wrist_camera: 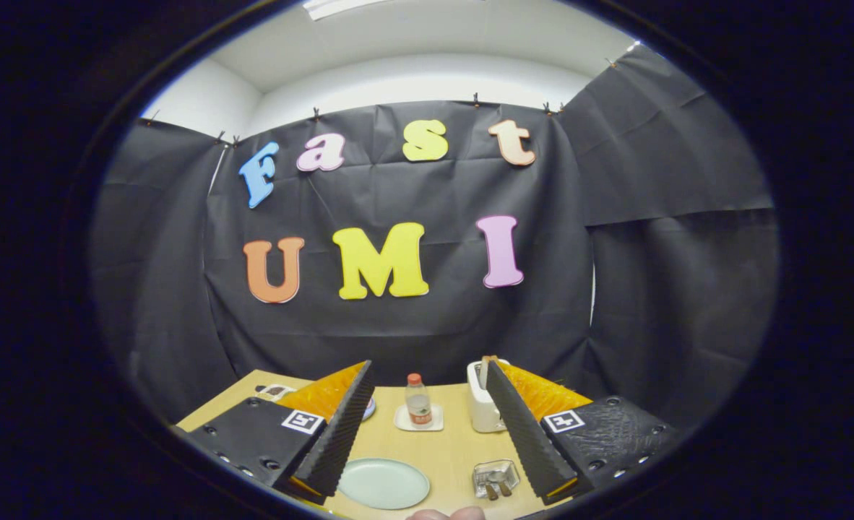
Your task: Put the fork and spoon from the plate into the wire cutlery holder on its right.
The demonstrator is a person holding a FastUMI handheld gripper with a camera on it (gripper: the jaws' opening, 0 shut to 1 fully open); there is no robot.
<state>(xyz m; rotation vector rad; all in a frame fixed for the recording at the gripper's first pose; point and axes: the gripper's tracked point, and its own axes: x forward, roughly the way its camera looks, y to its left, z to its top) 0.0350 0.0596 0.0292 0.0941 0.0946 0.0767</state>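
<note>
My gripper (427,433) hangs wide open and empty above the wooden table (450,448). In the lower centre of the frame, between my fingers, lies the pale green plate (384,483). To its right stands the wire cutlery holder (495,478), with two brown-handled pieces inside.
</note>
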